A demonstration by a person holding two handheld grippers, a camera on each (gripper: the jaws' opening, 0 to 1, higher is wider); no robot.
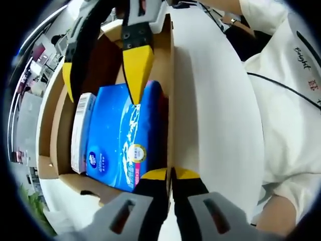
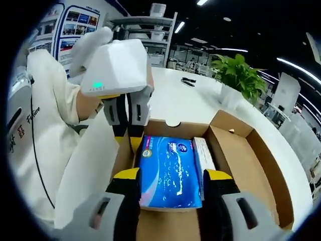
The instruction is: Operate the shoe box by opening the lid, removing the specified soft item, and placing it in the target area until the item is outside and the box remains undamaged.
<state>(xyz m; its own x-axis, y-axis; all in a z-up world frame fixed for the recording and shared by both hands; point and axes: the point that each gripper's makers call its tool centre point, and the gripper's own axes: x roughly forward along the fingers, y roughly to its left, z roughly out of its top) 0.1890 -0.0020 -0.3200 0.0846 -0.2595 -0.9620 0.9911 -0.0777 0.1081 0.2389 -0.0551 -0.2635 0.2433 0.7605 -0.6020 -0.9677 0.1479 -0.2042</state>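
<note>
An open cardboard shoe box (image 2: 261,165) rests on a white table. Inside it lies a blue soft tissue pack (image 2: 168,170), with a narrow white pack (image 2: 203,153) beside it. My right gripper (image 2: 173,174) is open, one jaw on each side of the two packs. In the left gripper view it comes down from the top (image 1: 103,99) over the blue pack (image 1: 118,135) and the white pack (image 1: 82,130). My left gripper (image 1: 171,174) is shut on the top edge of the box's side wall (image 1: 170,100). It also appears in the right gripper view (image 2: 129,138) at the far left corner.
The round white table (image 2: 185,100) extends beyond the box. A potted plant (image 2: 238,73) and a small black item (image 2: 189,81) sit toward its far side. A person's white sleeve (image 2: 45,100) is close on the left. The box lid (image 1: 50,105) is folded outward.
</note>
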